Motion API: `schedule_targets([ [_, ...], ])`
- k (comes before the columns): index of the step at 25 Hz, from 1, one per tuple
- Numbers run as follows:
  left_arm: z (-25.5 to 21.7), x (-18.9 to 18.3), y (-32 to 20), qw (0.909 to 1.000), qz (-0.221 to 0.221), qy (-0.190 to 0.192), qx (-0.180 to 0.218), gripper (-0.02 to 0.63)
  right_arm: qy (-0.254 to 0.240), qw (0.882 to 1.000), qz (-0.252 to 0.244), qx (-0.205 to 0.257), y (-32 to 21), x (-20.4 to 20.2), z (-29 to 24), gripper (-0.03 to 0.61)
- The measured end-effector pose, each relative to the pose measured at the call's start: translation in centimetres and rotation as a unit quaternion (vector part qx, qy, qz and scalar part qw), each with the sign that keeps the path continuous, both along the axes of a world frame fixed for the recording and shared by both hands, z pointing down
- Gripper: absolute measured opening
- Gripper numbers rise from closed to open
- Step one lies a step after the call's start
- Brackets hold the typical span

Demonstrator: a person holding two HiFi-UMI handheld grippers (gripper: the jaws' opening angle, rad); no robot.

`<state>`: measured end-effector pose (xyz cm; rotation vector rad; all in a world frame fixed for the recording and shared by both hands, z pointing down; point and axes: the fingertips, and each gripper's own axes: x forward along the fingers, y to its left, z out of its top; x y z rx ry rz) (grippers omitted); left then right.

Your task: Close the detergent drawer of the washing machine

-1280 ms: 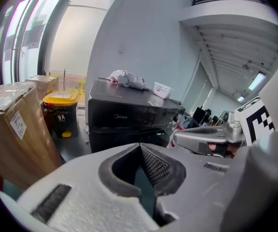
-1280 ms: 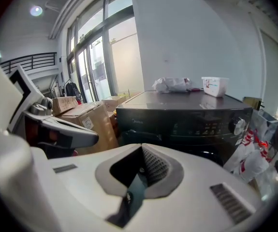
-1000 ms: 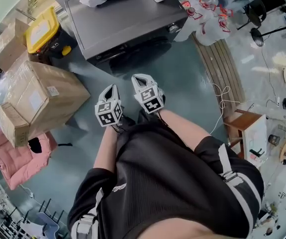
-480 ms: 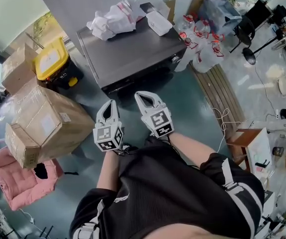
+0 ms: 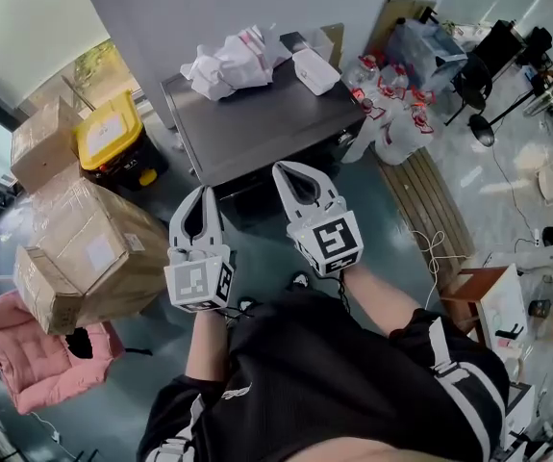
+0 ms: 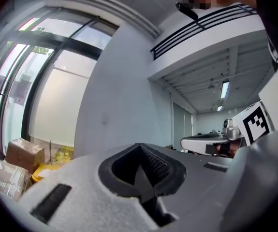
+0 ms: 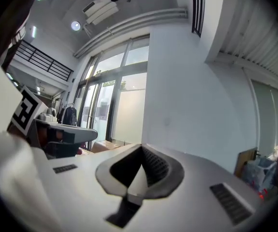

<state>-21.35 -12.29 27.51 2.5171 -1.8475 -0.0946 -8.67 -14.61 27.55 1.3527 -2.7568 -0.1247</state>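
The grey washing machine stands against the wall, seen from above; I cannot make out its detergent drawer along the dark front edge. My left gripper and right gripper are held side by side in the air in front of the machine, touching nothing. Both point away from me and toward it. In the left gripper view the left gripper has its jaws shut, with only wall and windows beyond. The right gripper is likewise shut and empty in its own view.
Crumpled white bags and a white box lie on the machine's top. Cardboard boxes, a yellow bin and a pink cushion crowd the left. Water bottles, a slatted board and a wooden stool stand right.
Both grippers have risen toward the head camera and turned from pointing downward to level. The head view has tilted up, showing more of the wall behind the machine.
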Motion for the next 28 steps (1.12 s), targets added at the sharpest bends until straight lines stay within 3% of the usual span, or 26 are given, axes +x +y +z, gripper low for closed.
schedule_targets([
  [3,-0.8,0.0,0.1,0.9999,0.000,0.001,0.015,0.006,-0.003,1.000,0.001,0.009,0.4,-0.1,-0.8,0.006],
  [12,-0.4,0.5,0.3,0.9999,0.004,-0.002,0.012,0.006,-0.002,1.000,0.017,0.018,1.5,0.9,-1.1,0.005],
  [28,-0.1,5.5,0.2,0.9981,0.061,-0.011,0.007,0.006,0.007,0.998,0.052,0.031,2.1,5.0,-1.7,0.005],
])
